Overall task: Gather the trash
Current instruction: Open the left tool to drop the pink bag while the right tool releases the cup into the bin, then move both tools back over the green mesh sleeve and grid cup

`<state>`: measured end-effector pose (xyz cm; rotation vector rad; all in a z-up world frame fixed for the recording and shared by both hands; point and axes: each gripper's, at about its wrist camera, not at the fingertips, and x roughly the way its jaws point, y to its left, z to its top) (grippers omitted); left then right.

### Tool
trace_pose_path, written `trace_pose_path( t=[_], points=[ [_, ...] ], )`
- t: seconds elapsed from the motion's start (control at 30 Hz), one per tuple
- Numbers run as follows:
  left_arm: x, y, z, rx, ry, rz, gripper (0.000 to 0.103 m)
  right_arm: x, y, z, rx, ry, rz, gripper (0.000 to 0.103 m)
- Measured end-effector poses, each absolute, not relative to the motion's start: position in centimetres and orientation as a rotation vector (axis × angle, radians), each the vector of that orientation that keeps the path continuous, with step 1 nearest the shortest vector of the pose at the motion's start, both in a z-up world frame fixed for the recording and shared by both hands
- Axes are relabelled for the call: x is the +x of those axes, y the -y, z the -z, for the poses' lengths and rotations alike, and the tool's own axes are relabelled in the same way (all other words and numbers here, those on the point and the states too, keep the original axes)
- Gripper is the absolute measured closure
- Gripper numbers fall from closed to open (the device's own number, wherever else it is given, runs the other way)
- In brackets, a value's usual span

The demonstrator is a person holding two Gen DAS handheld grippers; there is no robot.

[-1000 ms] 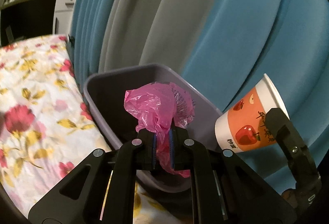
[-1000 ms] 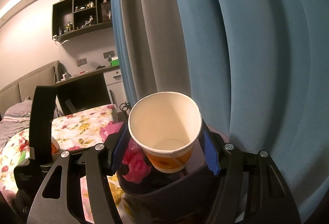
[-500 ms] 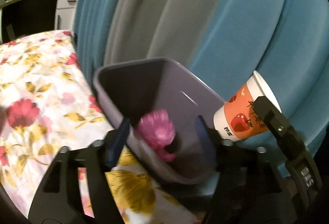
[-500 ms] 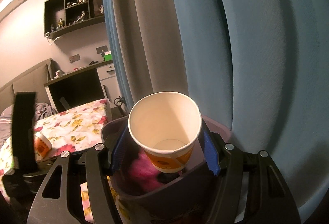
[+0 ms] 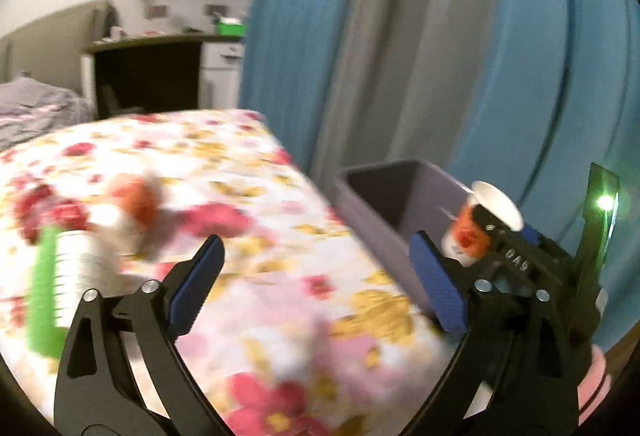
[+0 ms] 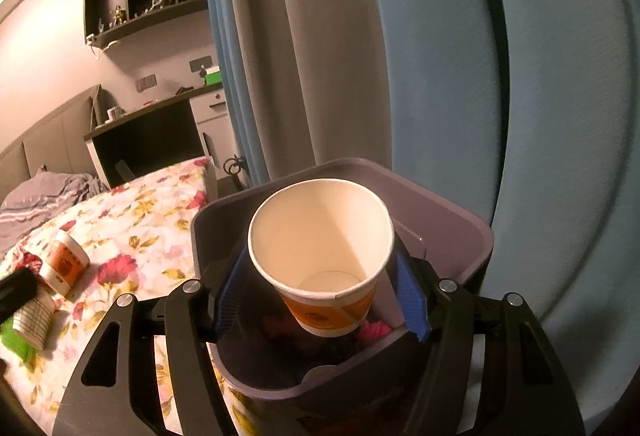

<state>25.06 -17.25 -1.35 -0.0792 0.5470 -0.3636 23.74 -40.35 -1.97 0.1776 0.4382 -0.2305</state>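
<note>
My right gripper point(image 6: 322, 268) is shut on a white and orange paper cup point(image 6: 320, 236), open end facing the camera, just above a grey bin point(image 6: 452, 211). A crumpled pink plastic bag point(image 6: 374, 330) lies inside the bin under the cup. In the left wrist view the same cup point(image 5: 464, 236) hangs at the bin's point(image 5: 360, 203) right side. My left gripper point(image 5: 316, 240) is over the flowered bed cover point(image 5: 280, 276), left of the bin. Its jaws are opening and nothing is between them.
Two orange paper cups point(image 6: 68, 256) and a green and white packet point(image 6: 28, 320) lie on the bed cover point(image 6: 152, 203) to the left. Blue and grey curtains point(image 6: 440, 75) hang right behind the bin. A dark desk point(image 6: 152, 139) stands at the back.
My left gripper opened, dropped the pink bag into the bin, then swung left over the bed. My right gripper sank a little with the cup toward the bin.
</note>
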Motion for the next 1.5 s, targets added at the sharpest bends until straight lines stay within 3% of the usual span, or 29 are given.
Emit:
trace_pose_path(
  t=[0.4,0.5,0.87,1.5],
  points=[
    [22.4,3.5,2.9,-0.178,-0.558,0.013,0.009,24.7,40.1,2.5,0.165,-0.479,0.227,0.032],
    [22.5,2.1,3.5,-0.186,-0.568,-0.022,0.009,24.5,40.0,2.2,0.16,-0.472,0.23,0.026],
    [22.1,-1.0,4.3,-0.214,-0.583,-0.073,0.009,21.7,38.0,0.2,0.164,-0.409,0.177,0.023],
    [21.9,-3.6,4.8,-0.223,-0.618,-0.065,0.009,18.3,24.7,0.0,0.111,-0.421,-0.113,0.023]
  ],
)
